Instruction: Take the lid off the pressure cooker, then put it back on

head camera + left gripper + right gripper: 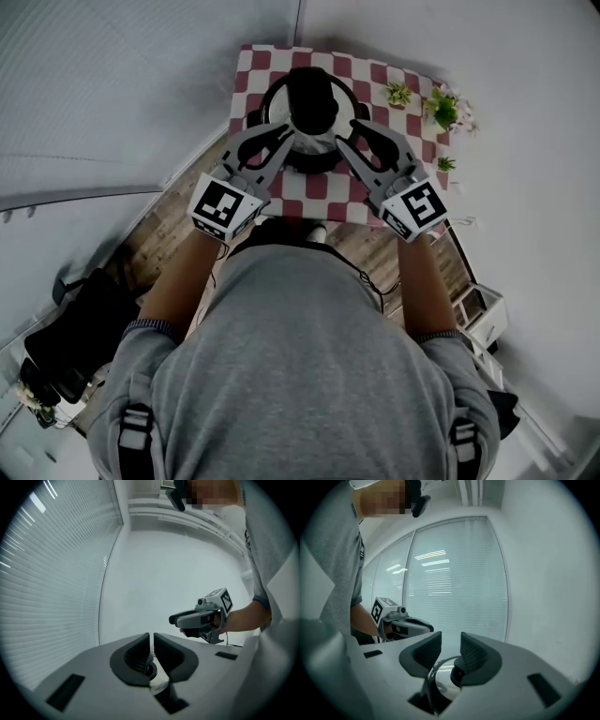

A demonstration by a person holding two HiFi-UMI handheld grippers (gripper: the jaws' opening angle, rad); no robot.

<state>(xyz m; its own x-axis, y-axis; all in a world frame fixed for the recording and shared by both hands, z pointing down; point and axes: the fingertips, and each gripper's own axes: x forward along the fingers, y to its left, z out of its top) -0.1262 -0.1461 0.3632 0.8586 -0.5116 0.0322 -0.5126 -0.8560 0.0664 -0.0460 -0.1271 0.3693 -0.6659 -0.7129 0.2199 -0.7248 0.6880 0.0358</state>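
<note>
The pressure cooker (270,105) stands on a red-and-white checked table (380,77) with its black lid (312,94) on top. My left gripper (284,141) hovers at the cooker's left side and my right gripper (349,136) at its right side, both angled inward. In the left gripper view the left gripper (151,645) has its jaws almost touching, with nothing between them. The right gripper (451,648) shows a clear gap and holds nothing. A shiny part of the cooker (440,682) shows below its jaws. Each gripper view also shows the other gripper: right gripper (201,618), left gripper (401,623).
Small potted plants (441,108) stand at the table's right edge. A black bag (75,328) lies on the floor at the left, and a white box (480,314) at the right. Window blinds (51,573) fill the wall on the left.
</note>
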